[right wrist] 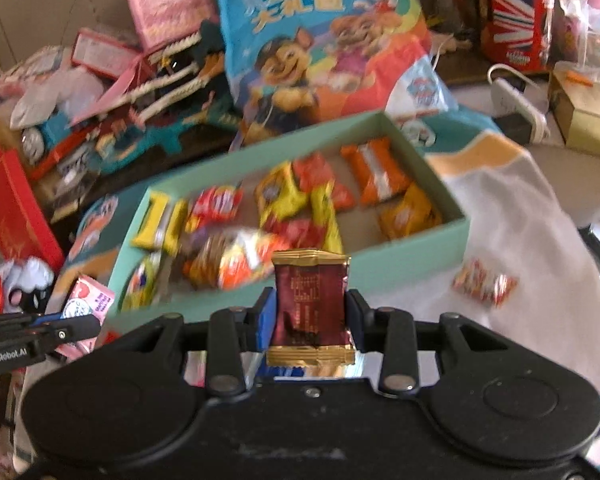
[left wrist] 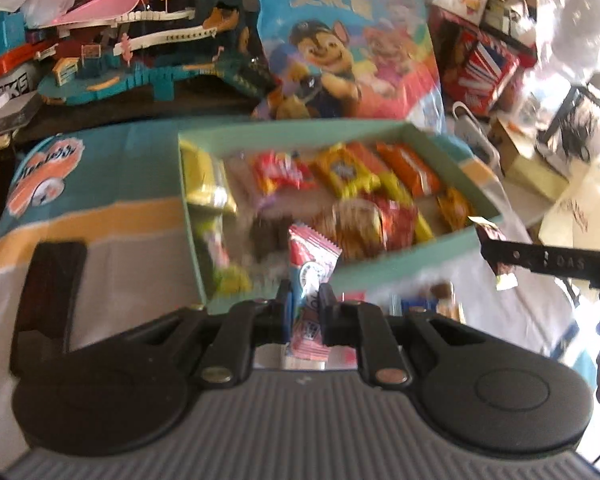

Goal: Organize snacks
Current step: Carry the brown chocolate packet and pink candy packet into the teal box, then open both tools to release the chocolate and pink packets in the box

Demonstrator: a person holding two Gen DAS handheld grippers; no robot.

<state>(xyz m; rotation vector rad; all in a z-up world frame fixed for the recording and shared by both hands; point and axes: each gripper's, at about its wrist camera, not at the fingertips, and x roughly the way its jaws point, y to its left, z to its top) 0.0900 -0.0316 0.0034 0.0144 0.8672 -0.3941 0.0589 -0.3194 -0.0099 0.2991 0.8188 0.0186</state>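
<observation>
Box [right wrist: 420,240]: approx. dozen snacks in. We hold two more: left gripper [left wrist: 305,300] jaws pinching pink packet [left wrist: 312,264], right gripper [right wrist: 311,308] jaws pinching maroon packet [right wrist: 310,300]. One red-white packet [right wrist: 484,286] loose on cloth [right wrist: 520,220].

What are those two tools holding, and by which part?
The left tool pinches a pink snack packet near its lower half. The right tool grips a dark red packet by its side edges.

- One mint-green box [right wrist: 420,240], centre of the frame.
- About a dozen wrapped snacks inside it; blur hides the exact number.
- One pink snack packet [left wrist: 310,276] at lower centre.
- One maroon snack packet [right wrist: 310,300] at lower centre.
- One red-and-white candy [right wrist: 484,286] loose at right.
- One cartoon-dog bag [right wrist: 320,48] at top.
</observation>
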